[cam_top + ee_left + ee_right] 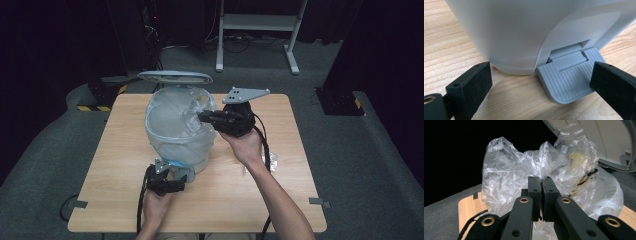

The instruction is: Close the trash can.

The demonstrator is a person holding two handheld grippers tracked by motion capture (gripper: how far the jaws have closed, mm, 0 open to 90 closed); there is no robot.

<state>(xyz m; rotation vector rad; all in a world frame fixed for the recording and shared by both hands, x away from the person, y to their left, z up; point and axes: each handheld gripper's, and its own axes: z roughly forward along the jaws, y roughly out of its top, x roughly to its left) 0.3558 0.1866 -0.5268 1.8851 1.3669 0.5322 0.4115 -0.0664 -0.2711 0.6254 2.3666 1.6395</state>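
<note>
Both forearms are showing bare, with no sleeves. The left gripper point(176, 181) and the right gripper point(206, 118) are black, each wearing a grey three-cornered plate point(245, 94) dotted with small holes and trailing a black cable point(263, 141). Brass-coloured rivets point(524, 200) are glinting on the right gripper's linkage arms, and the blocky pads point(472, 83) are looking scuffed.
</note>
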